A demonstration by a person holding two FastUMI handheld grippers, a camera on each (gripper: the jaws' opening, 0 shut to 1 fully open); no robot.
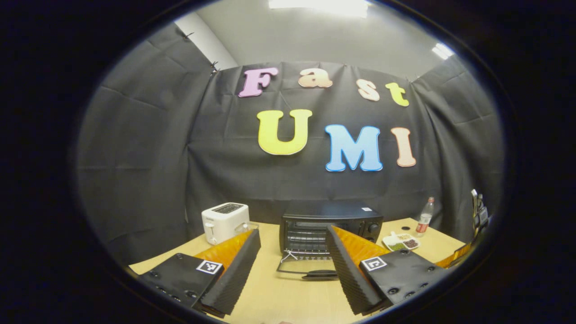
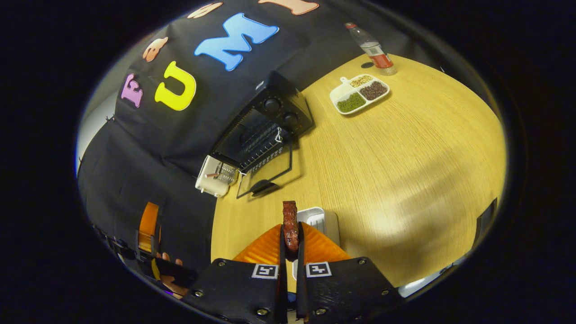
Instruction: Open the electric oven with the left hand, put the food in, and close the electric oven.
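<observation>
Right gripper view: claw (image 2: 290,240)-pinched food (image 2: 290,225), underside hidden

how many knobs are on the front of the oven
2, stacked one above the other on the right side of the oven front: upper knob, lower knob. A third could be hidden by the angle.

Left gripper (image 1: 292,265) fingers spread, right gripper (image 2: 290,234) fingers closed

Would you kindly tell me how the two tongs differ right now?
The left tongs are spread wide and hold nothing; the right tongs are closed on a dark strip of food. The left face the open oven level; the right look down on the table.
</observation>
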